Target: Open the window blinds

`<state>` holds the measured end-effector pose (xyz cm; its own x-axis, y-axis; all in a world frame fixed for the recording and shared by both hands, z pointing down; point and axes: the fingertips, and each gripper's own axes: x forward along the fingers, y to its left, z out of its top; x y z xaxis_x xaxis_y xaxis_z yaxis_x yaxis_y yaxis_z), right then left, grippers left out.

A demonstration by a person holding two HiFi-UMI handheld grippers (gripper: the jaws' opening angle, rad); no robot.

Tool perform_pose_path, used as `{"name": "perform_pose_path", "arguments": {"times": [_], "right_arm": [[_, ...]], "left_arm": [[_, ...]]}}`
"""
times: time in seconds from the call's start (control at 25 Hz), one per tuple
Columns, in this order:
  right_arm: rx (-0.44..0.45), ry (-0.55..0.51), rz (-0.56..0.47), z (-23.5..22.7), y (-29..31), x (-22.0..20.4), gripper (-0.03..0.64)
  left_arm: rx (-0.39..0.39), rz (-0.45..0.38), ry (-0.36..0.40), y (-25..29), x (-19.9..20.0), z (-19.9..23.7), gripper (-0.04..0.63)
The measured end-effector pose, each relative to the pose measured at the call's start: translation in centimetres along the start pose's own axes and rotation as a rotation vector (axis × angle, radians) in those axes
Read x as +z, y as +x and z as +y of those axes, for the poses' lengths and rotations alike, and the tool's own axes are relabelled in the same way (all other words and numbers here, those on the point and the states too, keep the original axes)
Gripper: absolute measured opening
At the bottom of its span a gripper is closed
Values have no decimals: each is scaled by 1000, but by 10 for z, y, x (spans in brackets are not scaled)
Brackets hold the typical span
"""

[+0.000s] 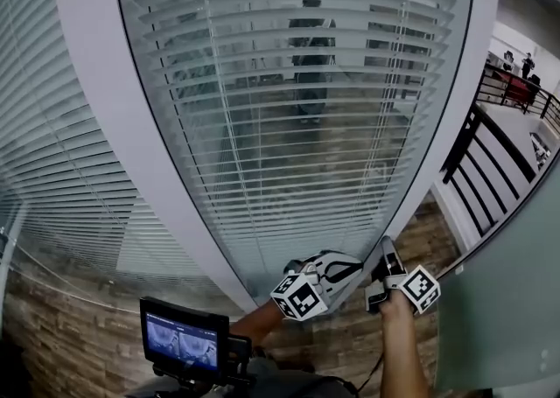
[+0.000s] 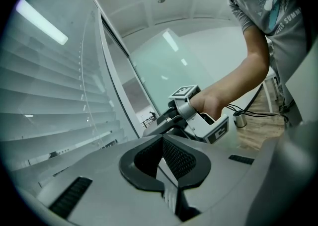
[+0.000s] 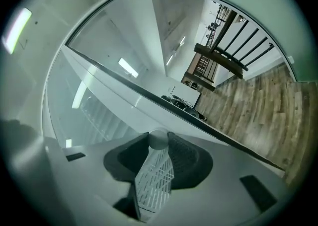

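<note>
Blinds right of white frame post; slats thin, light, bendy, so leave them alone. Your left gripper at post foot: fingers together, empty. Your right gripper, further right: fingers pinch small round pale knob, likely slippery. Keep grip square.

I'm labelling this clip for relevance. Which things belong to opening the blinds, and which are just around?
Belong to the job: window blinds; small round knob, apparently the blinds' control, clamped in the right gripper; left gripper, shut and empty.

Just around: small monitor; black railing; wooden floor.
</note>
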<state>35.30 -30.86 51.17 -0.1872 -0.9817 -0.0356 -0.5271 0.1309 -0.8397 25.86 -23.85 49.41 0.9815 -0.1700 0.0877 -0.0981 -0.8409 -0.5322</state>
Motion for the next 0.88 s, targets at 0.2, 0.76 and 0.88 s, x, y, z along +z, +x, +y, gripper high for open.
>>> {"name": "perform_pose_path", "arguments": {"times": [0.2, 0.76, 0.88], "right_arm": [[-20, 2, 8, -3, -2, -2, 118], [-35, -337, 49, 11, -1, 3, 118], [-132, -720, 81, 21, -6, 6, 118]], "left_arm": [[0, 1, 1, -1, 0, 0, 5], [10, 3, 9, -8, 2, 3, 5], [13, 3, 9, -12, 2, 4, 5]]}}
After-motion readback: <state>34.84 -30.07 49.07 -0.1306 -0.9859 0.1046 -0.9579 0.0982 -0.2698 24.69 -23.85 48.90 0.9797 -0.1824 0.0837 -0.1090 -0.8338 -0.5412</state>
